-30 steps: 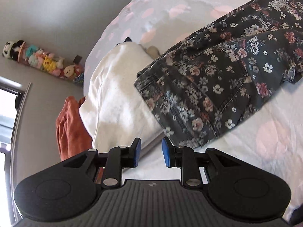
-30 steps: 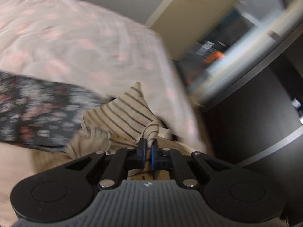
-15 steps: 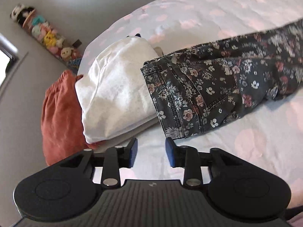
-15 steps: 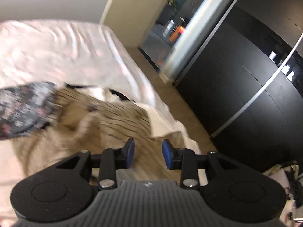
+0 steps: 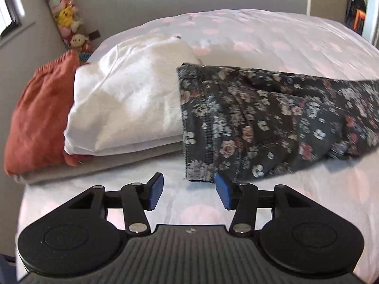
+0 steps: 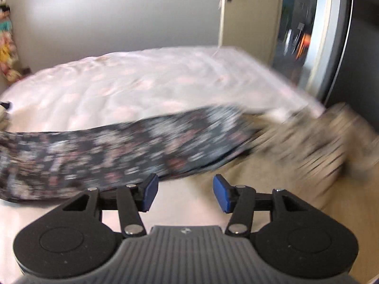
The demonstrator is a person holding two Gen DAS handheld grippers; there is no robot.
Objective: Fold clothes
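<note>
Looking along my left gripper point(image 5: 189, 193), I see its blue pads spread wide with nothing between them. The floral trousers point(image 5: 272, 127) lie on the bed point(image 5: 260, 37) just ahead of the jaws. Their waistband end sits straight in front, its lower corner just beyond the right pad, near it, though I cannot tell whether it touches. From there the long axis runs away to the right of the jaws, waistband pointing left and legs trailing off rightward.

Ahead and left of the jaws, a folded white garment point(image 5: 128, 108) lies with its right edge tucked under or against the waistband. Further left is a folded rust-orange garment point(image 5: 38, 118); both rest on a flat grey piece point(image 5: 106, 165). Beyond them, by the wall, a row of plush toys point(image 5: 66, 19) is stacked.

My right gripper point(image 6: 184, 193) is likewise spread apart and holding nothing. This view is blurred. The trousers point(image 6: 123, 151) cross the bed point(image 6: 165, 80) just ahead of the jaws, long axis running from far left to ahead-right, the near edge just past the left pad. Ahead and to the right of the jaws lies a beige garment point(image 6: 319, 142), too smeared for detail, close to the trousers' right end. A door point(image 6: 248, 11) stands beyond the bed.
</note>
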